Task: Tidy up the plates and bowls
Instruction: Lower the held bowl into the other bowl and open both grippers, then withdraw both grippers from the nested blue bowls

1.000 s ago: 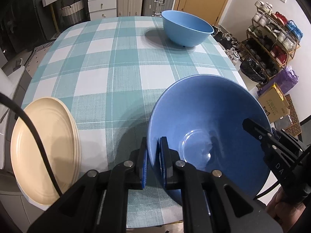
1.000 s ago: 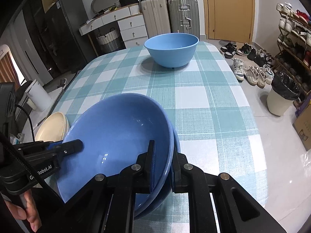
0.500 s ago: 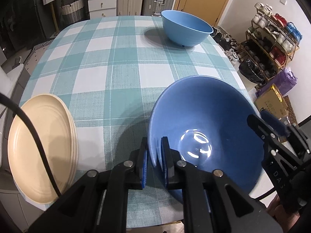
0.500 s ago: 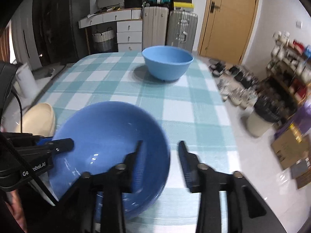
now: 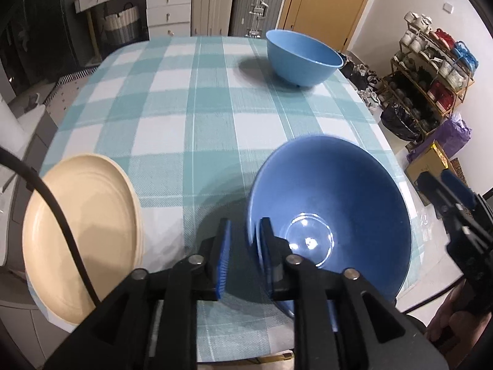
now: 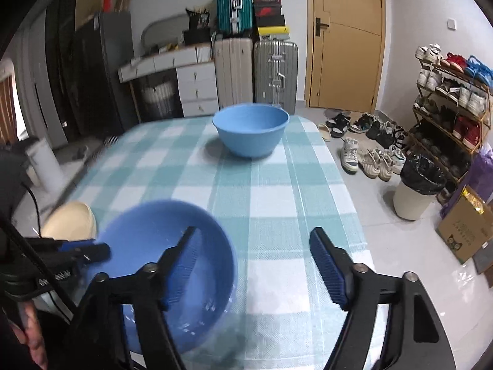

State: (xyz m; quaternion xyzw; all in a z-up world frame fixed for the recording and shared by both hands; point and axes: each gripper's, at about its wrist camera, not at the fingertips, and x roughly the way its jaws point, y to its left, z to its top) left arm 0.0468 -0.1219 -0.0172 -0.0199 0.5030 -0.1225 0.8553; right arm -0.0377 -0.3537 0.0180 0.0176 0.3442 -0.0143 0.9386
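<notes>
Two hand-held grippers angle down at the desk (image 5: 191, 129). The left hand-held gripper (image 5: 243, 246), low centre, has just been opening, its jaws loosely straddling the near bowl's (image 5: 332, 203) rim. The right hand-held gripper (image 6: 252, 265) has just spread wide, clear of that blurred bowl. The far bowl (image 6: 251, 129) sits upper centre; cream plates (image 5: 83, 234), lower left, are crossed by a cable.

A checked-cloth table (image 5: 191, 117) carries cream plates (image 5: 83, 231) at its near-left edge, a blue bowl (image 5: 329, 215) near-right, and a lighter blue bowl (image 5: 303, 58) at the far edge.
</notes>
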